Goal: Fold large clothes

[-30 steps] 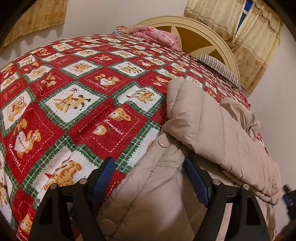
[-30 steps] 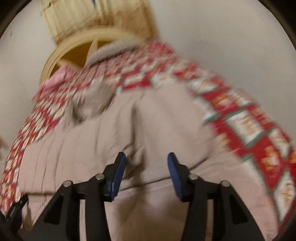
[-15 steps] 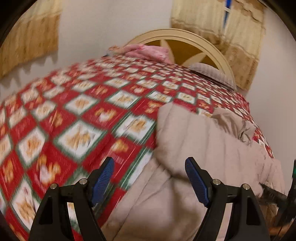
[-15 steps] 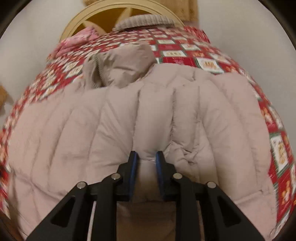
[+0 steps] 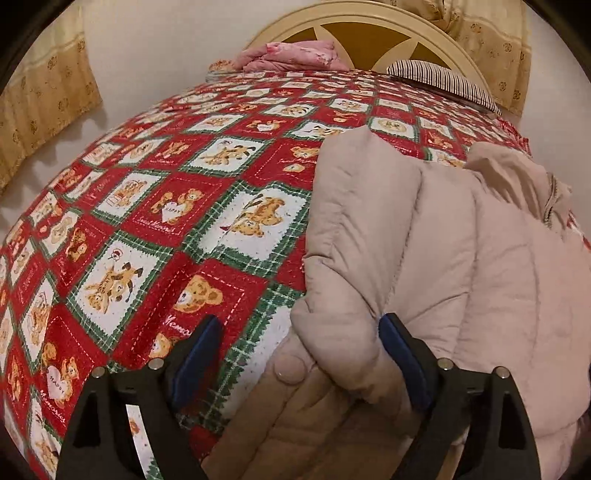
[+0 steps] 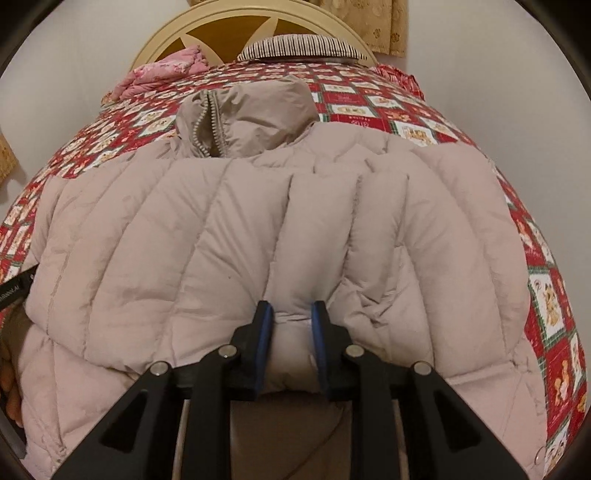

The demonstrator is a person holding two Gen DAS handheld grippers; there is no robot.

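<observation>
A beige quilted puffer jacket (image 6: 229,229) lies on a bed, its collar and zipper (image 6: 207,122) toward the headboard. My right gripper (image 6: 291,325) is shut on a fold of the jacket's near edge. In the left wrist view the jacket (image 5: 424,240) fills the right side, with one layer folded over another. My left gripper (image 5: 299,354) is open wide, with the rolled left edge of the jacket and a snap button (image 5: 290,367) lying between its jaws, not clamped.
The bed has a red, green and white teddy-bear quilt (image 5: 166,206). A cream headboard (image 5: 362,22), a pink bundle of cloth (image 5: 291,55) and a striped pillow (image 6: 299,48) are at the far end. Curtains (image 5: 40,96) hang on the wall at left.
My right gripper closed from open onto the jacket's near edge. My left gripper stayed open and shifted along the jacket's left edge, now with the rolled fold between its jaws.
</observation>
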